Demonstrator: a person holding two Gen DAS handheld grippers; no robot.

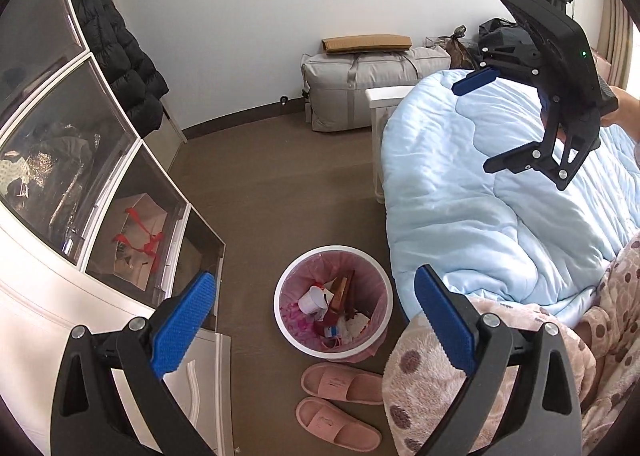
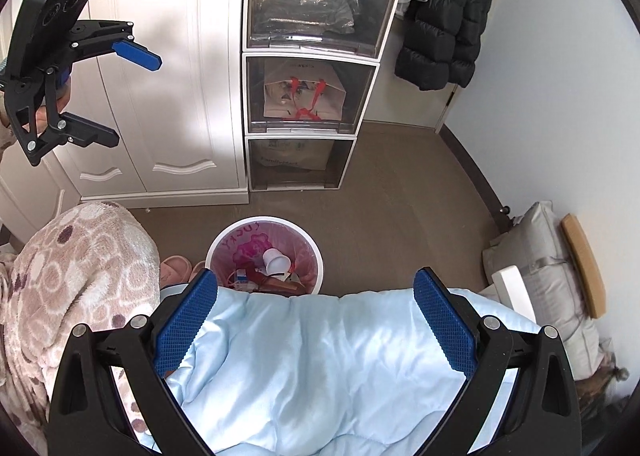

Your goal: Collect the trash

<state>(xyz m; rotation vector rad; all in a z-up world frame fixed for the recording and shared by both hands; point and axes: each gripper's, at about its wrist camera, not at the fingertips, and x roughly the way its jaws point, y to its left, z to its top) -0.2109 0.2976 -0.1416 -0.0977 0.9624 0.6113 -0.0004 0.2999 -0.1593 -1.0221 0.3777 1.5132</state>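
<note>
A white round bin [image 1: 285, 330] with a pink liner stands on the brown floor beside the bed. It holds a white cup [image 1: 311, 300], a brown box and other scraps. The same bin [image 2: 318, 256] shows in the right wrist view past the quilt's edge, cup [image 2: 275, 260] inside. My left gripper [image 1: 316, 324] hangs open above the bin, nothing between its blue pads. My right gripper [image 2: 314, 326] is open too, held over the light blue quilt [image 2: 320, 368]. Each gripper appears in the other's view: the right one [image 1: 486, 121] over the bed, the left one [image 2: 132, 99] before the wardrobe.
A stack of clear drawers [image 2: 312, 95] and a white wardrobe [image 2: 160, 75] line the wall. Pink slippers [image 1: 340, 404] lie next to the bin. A spotted fleece blanket [image 1: 480, 388] covers the bed's near end. A grey bag [image 1: 360, 87] sits by the far wall, a black coat [image 1: 116, 39] hangs near the drawers.
</note>
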